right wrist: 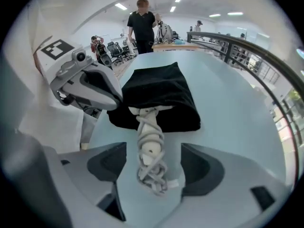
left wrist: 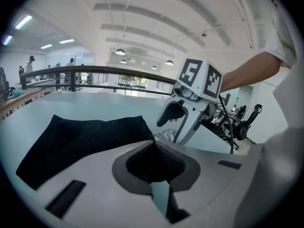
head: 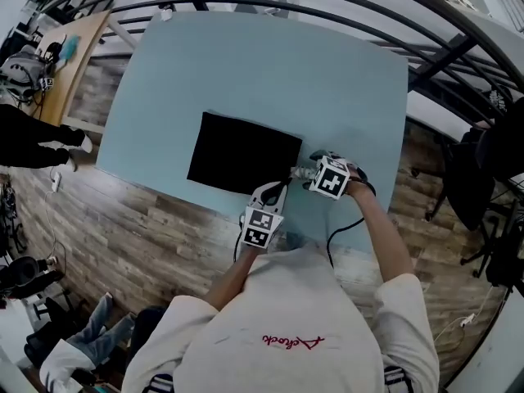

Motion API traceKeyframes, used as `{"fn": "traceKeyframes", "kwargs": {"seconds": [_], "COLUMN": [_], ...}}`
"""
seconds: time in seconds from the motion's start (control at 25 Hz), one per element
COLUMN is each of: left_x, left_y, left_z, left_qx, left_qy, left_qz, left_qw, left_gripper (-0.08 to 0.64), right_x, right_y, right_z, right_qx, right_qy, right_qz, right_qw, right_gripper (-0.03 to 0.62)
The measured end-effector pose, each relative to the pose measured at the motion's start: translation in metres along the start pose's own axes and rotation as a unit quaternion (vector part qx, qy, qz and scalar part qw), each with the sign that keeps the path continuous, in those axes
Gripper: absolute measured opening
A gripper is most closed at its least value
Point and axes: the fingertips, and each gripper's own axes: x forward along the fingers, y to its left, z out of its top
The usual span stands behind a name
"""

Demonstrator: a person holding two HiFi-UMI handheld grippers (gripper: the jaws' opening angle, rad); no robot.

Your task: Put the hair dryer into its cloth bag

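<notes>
A black cloth bag (head: 241,162) lies flat on the light blue table (head: 270,72). The white hair dryer sits mostly inside it; only its handle (right wrist: 149,146), wound with the grey cord, sticks out of the bag's mouth at the near right corner. My right gripper (right wrist: 153,163) hangs open over that handle, one jaw on either side, neither pad touching it. My left gripper (head: 274,191) is shut on the bag's edge beside the mouth. In the left gripper view the bag (left wrist: 85,137) runs up to the closed jaws, with the right gripper (left wrist: 183,120) just beyond.
The table's near edge runs just under both grippers, with wood-pattern floor (head: 147,236) below it. A black railing (head: 426,47) curves past the far and right sides. A person in black (right wrist: 142,23) stands beyond the table's far end. Office chairs (head: 483,162) stand at the right.
</notes>
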Motion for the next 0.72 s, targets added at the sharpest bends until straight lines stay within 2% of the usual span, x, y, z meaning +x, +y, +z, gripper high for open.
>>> {"fn": "traceKeyframes", "kwargs": {"seconds": [0.24,0.44,0.56,0.72], "left_x": [0.006,0.009,0.007,0.006], "left_y": [-0.009,-0.012,-0.010,-0.008], "left_z": [-0.002,-0.003,-0.001,-0.001], "left_qx": [0.006,0.008,0.008,0.009], "left_qy": [0.008,0.012,0.009,0.008], "left_qz": [-0.006,-0.008,-0.007,-0.005], "left_qw": [0.9999,0.9999,0.9999,0.9999], "left_gripper": [0.015,0.015,0.015,0.015], "right_x": [0.007,0.020,0.029,0.031], "right_y": [0.003,-0.001,0.001,0.002], "right_z": [-0.038,-0.042,-0.048,-0.048], "right_qx": [0.000,-0.007,-0.019,0.013], "right_qy": [0.006,0.013,0.032,0.018], "right_qz": [-0.033,-0.052,-0.047,-0.034], "right_qw": [0.999,0.999,0.998,0.999], "right_gripper": [0.354,0.354,0.347,0.249]}}
